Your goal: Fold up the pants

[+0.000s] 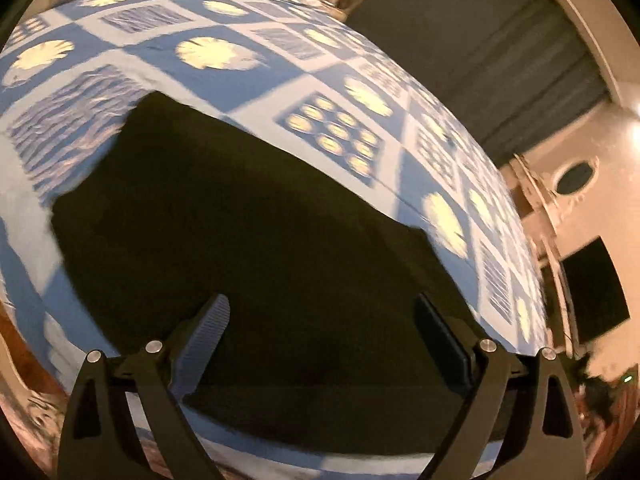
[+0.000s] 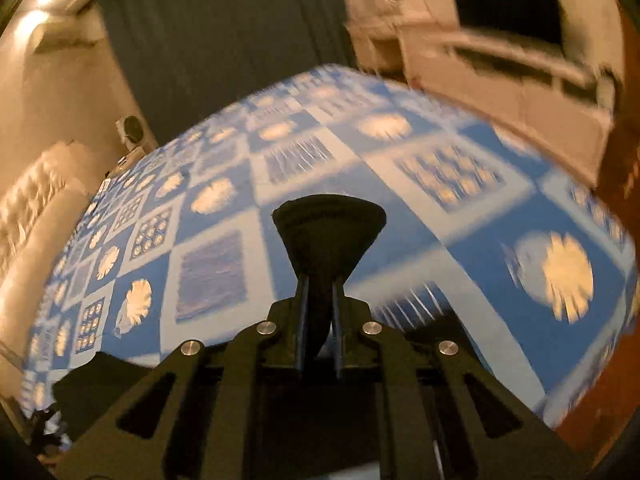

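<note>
Pants of dark, almost black cloth [image 1: 248,216] lie flat on the blue patterned bedspread [image 1: 224,12] in the left wrist view; folds are hard to see, the near edge is cut off. Left gripper [image 1: 320,344] hangs over them, jaws wide apart, empty. In the blurred right wrist view, right gripper [image 2: 320,300] pinches a bunch of this cloth [image 2: 330,220], lifted above the bed.

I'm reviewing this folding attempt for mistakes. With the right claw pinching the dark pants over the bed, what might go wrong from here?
1. The right claw pinches only a small bunch of the pants; the cloth may slip out.
2. The left claw is open above the pants, holding nothing, so the spread part could drag or bunch on the bedspread.
</note>
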Demonstrator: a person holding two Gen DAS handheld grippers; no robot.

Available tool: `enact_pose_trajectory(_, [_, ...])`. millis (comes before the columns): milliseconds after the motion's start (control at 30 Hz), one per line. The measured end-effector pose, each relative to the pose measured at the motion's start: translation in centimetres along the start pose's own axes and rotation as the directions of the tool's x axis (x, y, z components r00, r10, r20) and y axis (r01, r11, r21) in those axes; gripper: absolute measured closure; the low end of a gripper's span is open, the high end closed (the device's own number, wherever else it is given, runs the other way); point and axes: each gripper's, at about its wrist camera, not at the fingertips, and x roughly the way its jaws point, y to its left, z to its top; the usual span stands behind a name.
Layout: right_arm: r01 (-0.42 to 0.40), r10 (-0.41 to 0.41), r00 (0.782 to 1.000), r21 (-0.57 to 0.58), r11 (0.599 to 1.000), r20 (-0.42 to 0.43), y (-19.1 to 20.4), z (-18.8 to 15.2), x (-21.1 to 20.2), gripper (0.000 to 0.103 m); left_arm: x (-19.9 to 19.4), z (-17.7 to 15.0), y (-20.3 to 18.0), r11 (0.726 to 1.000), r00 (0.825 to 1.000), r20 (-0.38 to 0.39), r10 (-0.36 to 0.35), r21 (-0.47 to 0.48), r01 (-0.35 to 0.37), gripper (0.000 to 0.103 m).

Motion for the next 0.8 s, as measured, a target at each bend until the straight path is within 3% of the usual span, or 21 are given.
enact_pose_trajectory(300, [-0.016, 0.071, 0.976, 0.263, 0.965, -0.204, -11.4, -8.6, 4.7, 0.093, 2.6, -4.7, -4.7, 0.998, 0.993, -0.105, -0.05, 0.024, 0.053, 0.011])
enact_pose_trajectory(467, [-0.103, 0.185, 0.968, 0.402, 0.91, -0.171, -14.0, -10.1, 5.2, 0.093, 2.8, -6.1, -5.9, 0.996, 0.995, -0.092, -0.034, 0.076, 0.041, 0.011])
enact_pose_trajectory(600, [-0.145, 0.214, 0.97, 0.436, 0.888, -0.113, -14.0, -10.3, 3.5, 0.093, 2.7, -6.0, -5.6, 0.997, 0.994, -0.095, -0.045, 0.065, 0.051, 0.011])
enact_pose_trajectory(800, [-0.144, 0.235, 0.965, 0.513, 0.846, -0.117, -15.4, -11.3, 3.6, 0.092, 2.6, -6.0, -5.4, 0.996, 0.993, -0.102, -0.061, 0.059, 0.068, 0.011])
